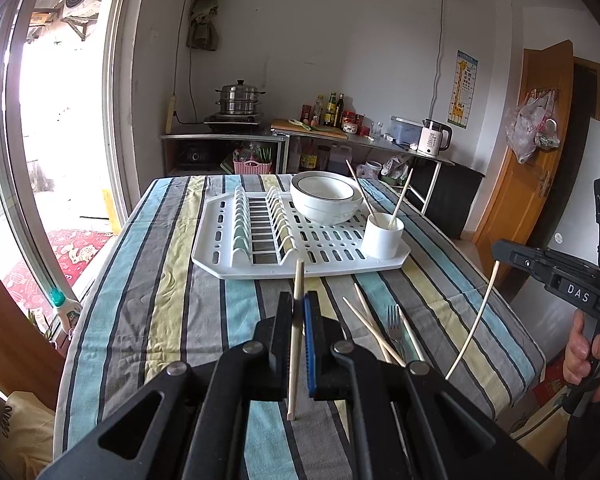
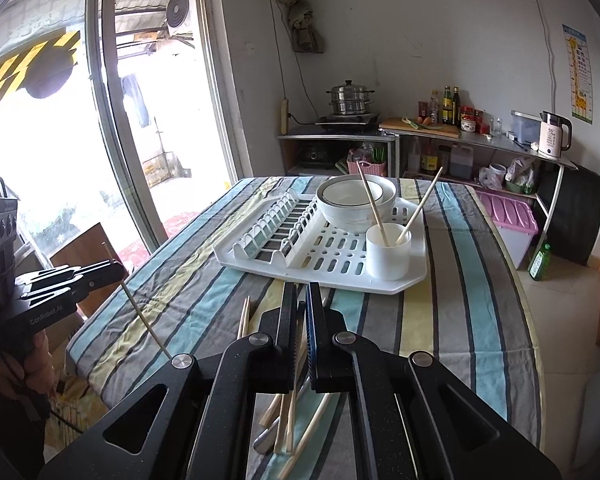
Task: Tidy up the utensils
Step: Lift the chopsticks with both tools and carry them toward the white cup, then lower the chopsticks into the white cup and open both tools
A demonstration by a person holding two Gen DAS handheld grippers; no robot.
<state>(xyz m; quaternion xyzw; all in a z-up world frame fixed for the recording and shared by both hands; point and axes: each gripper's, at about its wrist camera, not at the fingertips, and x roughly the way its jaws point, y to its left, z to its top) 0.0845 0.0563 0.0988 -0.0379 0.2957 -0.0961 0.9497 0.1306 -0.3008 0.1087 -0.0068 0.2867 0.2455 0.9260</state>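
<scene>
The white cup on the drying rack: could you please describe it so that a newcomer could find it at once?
On the striped tablecloth lies a white plastic drying rack. At its near right corner stands the white cup, beside the stacked white bowls. Unlike those dark-rimmed bowls, it is a plain straight-sided cylinder with two chopsticks leaning out of it.

Both cameras sit just behind their tongs, close over the near edge of the bench (image 1: 148, 280), tipped down a little. Both look across at the white rack (image 2: 340, 264) and the far wall.
</scene>
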